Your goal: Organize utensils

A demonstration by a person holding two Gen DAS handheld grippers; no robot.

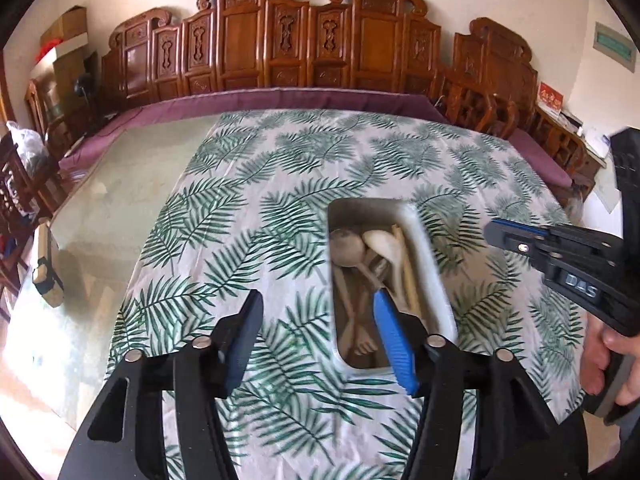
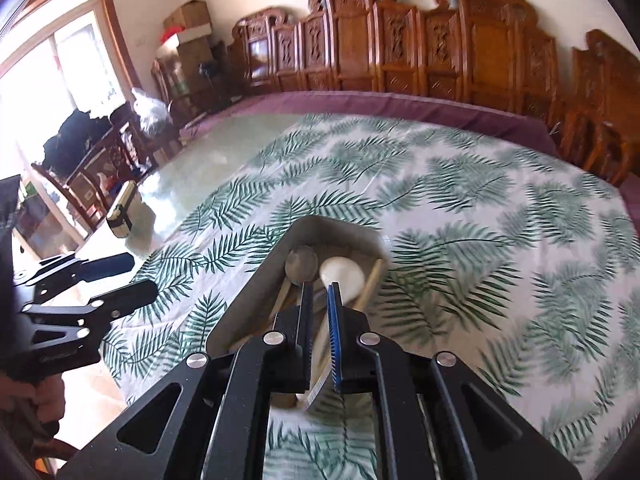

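Observation:
A white rectangular tray point(image 1: 430, 268) sits on the leaf-print tablecloth. It holds a wooden spoon point(image 1: 347, 245), a white spoon point(image 1: 382, 242), chopsticks point(image 1: 406, 264) and a fork. My left gripper point(image 1: 318, 300) is open and empty, its fingers astride the tray's near left rim. My right gripper point(image 2: 320, 292) hovers over the tray point(image 2: 256, 280) with its jaws close together and nothing between them. The wooden spoon point(image 2: 302, 266) and white spoon point(image 2: 344, 276) lie just beyond its tips. The right gripper also shows in the left wrist view point(image 1: 500, 234), and the left gripper in the right wrist view point(image 2: 132, 276).
The tablecloth point(image 1: 256, 184) covers part of a glass-topped table point(image 1: 120, 184). A small beige box point(image 1: 46, 268) stands near the table's left edge. A carved wooden bench with purple cushion point(image 1: 280, 96) runs along the far side. Chairs and boxes stand at the left.

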